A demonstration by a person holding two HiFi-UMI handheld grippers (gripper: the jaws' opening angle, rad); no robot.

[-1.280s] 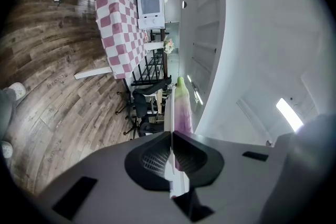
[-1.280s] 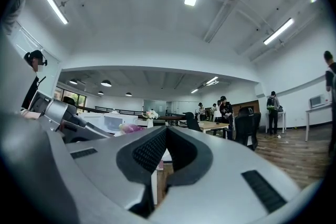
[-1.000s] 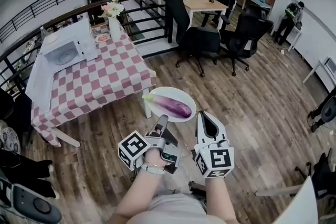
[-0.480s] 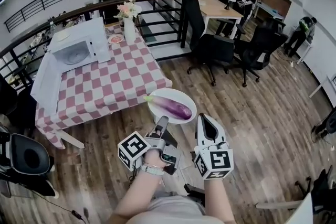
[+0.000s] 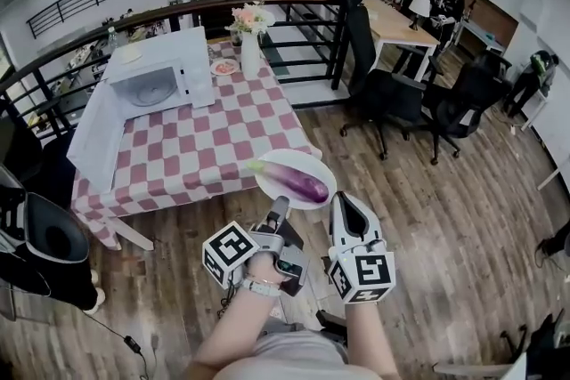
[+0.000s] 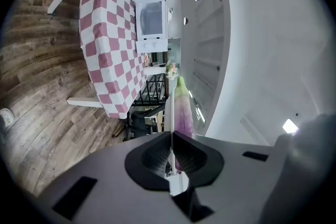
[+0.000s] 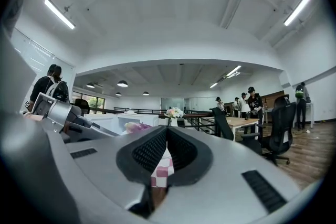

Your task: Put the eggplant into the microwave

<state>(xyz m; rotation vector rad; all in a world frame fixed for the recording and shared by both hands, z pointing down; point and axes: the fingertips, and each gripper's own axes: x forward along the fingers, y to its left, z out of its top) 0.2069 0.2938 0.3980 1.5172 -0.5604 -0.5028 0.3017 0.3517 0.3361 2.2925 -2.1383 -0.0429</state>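
A purple eggplant (image 5: 290,180) lies on a white plate (image 5: 312,166) held out in front of me over the wooden floor. My left gripper (image 5: 278,209) is shut on the plate's near rim; in the left gripper view the rim (image 6: 169,113) runs as a thin white line between the jaws, with the eggplant (image 6: 183,107) beyond. My right gripper (image 5: 344,200) is beside the plate on the right, shut and empty (image 7: 167,131). The white microwave (image 5: 160,76) stands at the far end of the checked table (image 5: 205,147), its door (image 5: 96,125) swung open.
A vase of flowers (image 5: 249,44) and a small dish (image 5: 224,67) stand next to the microwave. Black office chairs (image 5: 392,98) are on the right, another black chair (image 5: 44,240) at the left. A railing (image 5: 267,0) runs behind the table. Several people stand at the back.
The table and microwave have come nearer and shifted right in the head view. Both grippers and the plate with the eggplant keep the same hold and pose ahead of me.
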